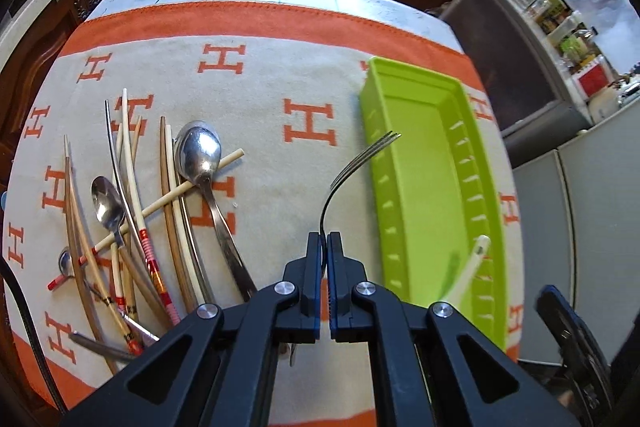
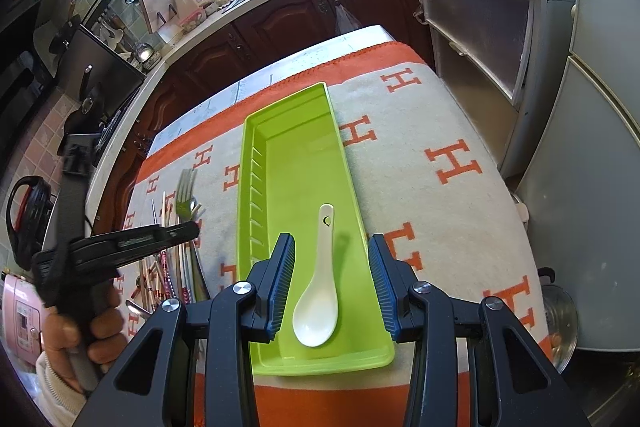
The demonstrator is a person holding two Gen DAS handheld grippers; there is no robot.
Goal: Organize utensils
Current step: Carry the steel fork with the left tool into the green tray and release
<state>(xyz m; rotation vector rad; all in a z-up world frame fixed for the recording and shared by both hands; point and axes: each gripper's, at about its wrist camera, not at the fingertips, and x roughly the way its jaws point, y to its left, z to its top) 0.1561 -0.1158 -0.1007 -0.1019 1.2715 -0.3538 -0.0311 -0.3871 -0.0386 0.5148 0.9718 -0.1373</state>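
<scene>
Orange "H" letters cover the cloth (image 1: 256, 75). Left gripper (image 1: 325, 239) fingers clamp a fork (image 1: 352, 167) just left of the tray (image 2: 256, 155). Right gripper (image 2: 332, 283) fingers stand apart over a white spoon (image 2: 318, 291).

A: In our left wrist view we look forward and down along the left gripper (image 1: 325, 241), whose black arms fill the bottom of the frame. The blanket (image 1: 256, 83) spreads across the middle, the cabinets run along the top, and the green tray (image 1: 420, 163) sits right of centre, close to us.

B: In our right wrist view we sit just above the near end of that tray (image 2: 296, 155), looking along its length toward the sink counter at the top of the frame, with the right gripper (image 2: 332, 283) at the bottom.

A: We share the tray, the white spoon (image 1: 474, 267) inside it and the blanket.

B: Yes, the spoon (image 2: 318, 291) lies bottom centre for us, and we see the left gripper (image 2: 160, 233) at lower left.
</scene>
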